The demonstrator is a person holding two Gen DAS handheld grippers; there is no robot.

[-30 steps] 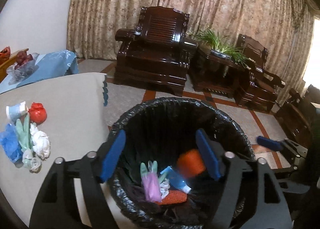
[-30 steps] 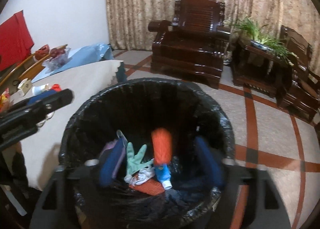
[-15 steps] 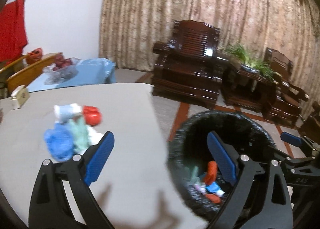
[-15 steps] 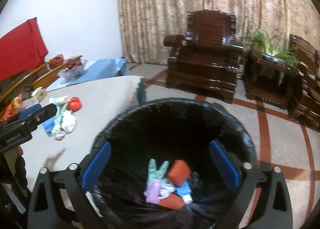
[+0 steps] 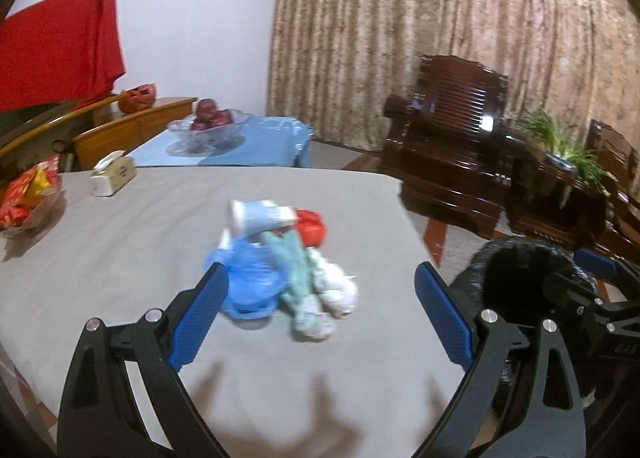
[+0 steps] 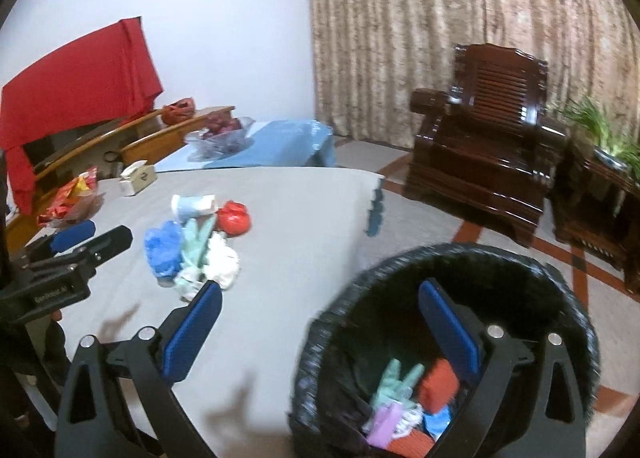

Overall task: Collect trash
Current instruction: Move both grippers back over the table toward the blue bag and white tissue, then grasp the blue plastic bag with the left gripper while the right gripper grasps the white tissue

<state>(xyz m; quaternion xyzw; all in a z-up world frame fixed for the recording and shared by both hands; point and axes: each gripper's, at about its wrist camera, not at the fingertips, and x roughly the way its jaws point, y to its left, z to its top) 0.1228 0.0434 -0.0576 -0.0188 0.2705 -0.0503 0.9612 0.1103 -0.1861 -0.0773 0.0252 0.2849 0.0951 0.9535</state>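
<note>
The green glove [image 5: 298,272] lies lengthwise, fingers seemingly toward the armchair [image 5: 452,145].

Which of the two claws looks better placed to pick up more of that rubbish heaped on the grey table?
Left, probably. The left claw is open and frames the pile of crumpled blue, green and white rubbish. The right claw is open over the black-lined bin.

A: Is there room on my table [image 5: 120,242]?
B: Yes. I see bare cloth all around the trash pile [image 5: 280,270]. The tissue box [image 5: 114,177] and snack bags [image 5: 24,201] sit far back. The bin [image 6: 452,322] stands just beside the table's edge.
</note>
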